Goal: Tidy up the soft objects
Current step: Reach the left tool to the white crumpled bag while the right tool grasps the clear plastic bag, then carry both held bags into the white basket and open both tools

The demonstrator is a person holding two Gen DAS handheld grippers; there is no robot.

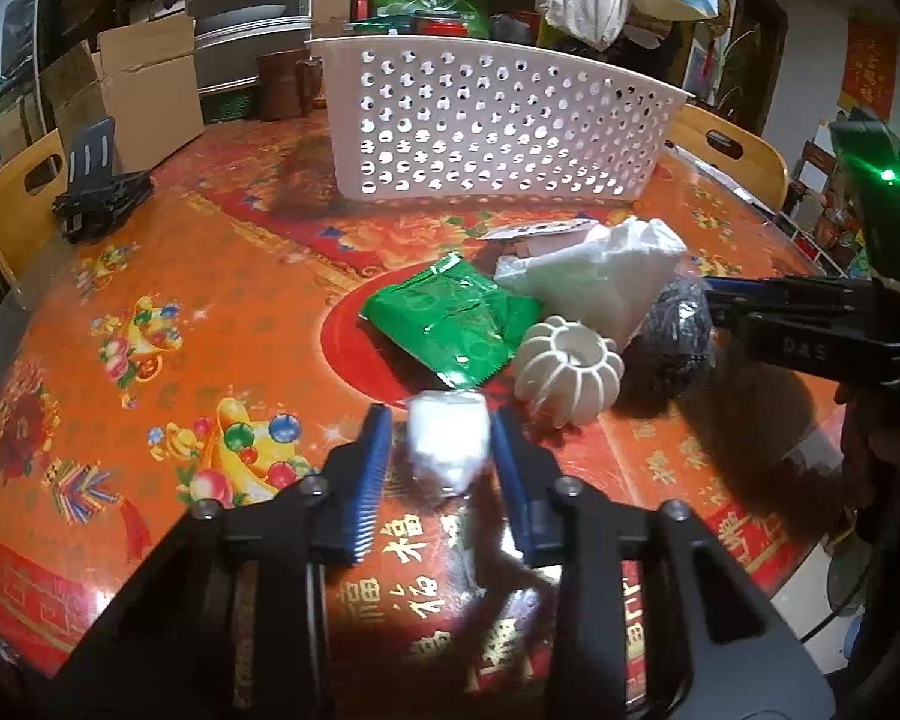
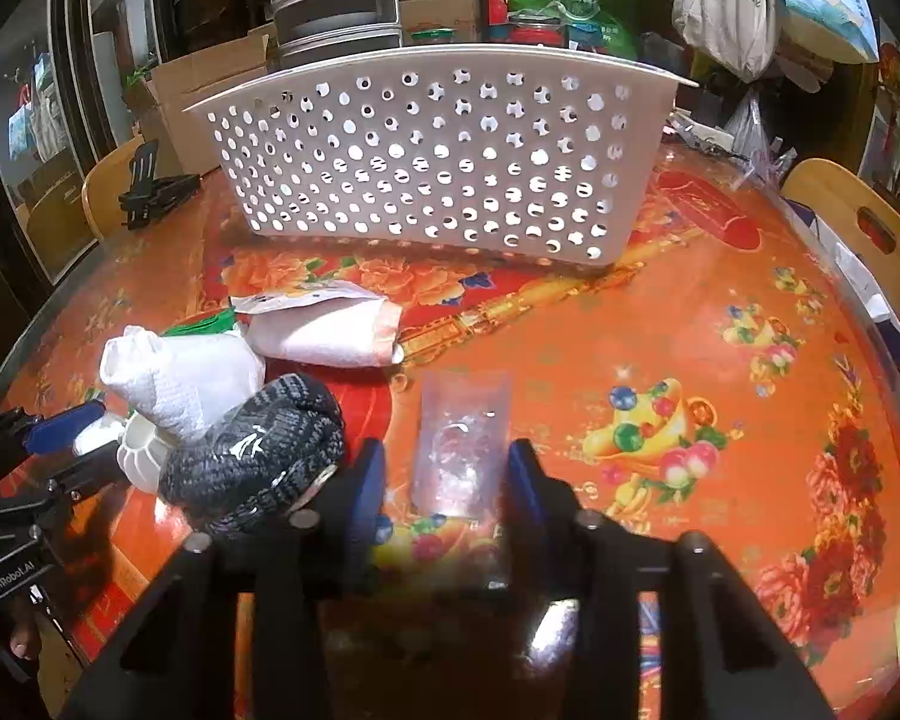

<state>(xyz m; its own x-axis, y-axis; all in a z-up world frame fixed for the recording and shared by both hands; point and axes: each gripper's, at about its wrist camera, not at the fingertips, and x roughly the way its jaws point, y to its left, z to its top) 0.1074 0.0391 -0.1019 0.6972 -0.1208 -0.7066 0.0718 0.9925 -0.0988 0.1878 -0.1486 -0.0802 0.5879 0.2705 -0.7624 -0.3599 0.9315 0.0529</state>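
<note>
A white perforated basket (image 1: 498, 120) (image 2: 438, 156) stands at the back of the orange table. In front of it lie a green foil packet (image 1: 450, 318), a white cloth (image 1: 600, 276) (image 2: 180, 378), a white ribbed round object (image 1: 570, 372) (image 2: 138, 450), a dark knitted item (image 1: 678, 324) (image 2: 258, 450) and a pink-white pouch (image 2: 330, 330). My left gripper (image 1: 438, 438) is open with a small white wrapped packet (image 1: 447, 444) between its fingers. My right gripper (image 2: 444, 468) is open around a clear plastic bag (image 2: 462, 438) that lies on the table.
A black clip stand (image 1: 99, 192) (image 2: 150, 186) sits at the table's left. Cardboard boxes (image 1: 132, 90), stacked containers (image 2: 336, 0) and bags crowd the back. Wooden chair backs (image 1: 18, 204) (image 2: 858, 228) stand at both sides.
</note>
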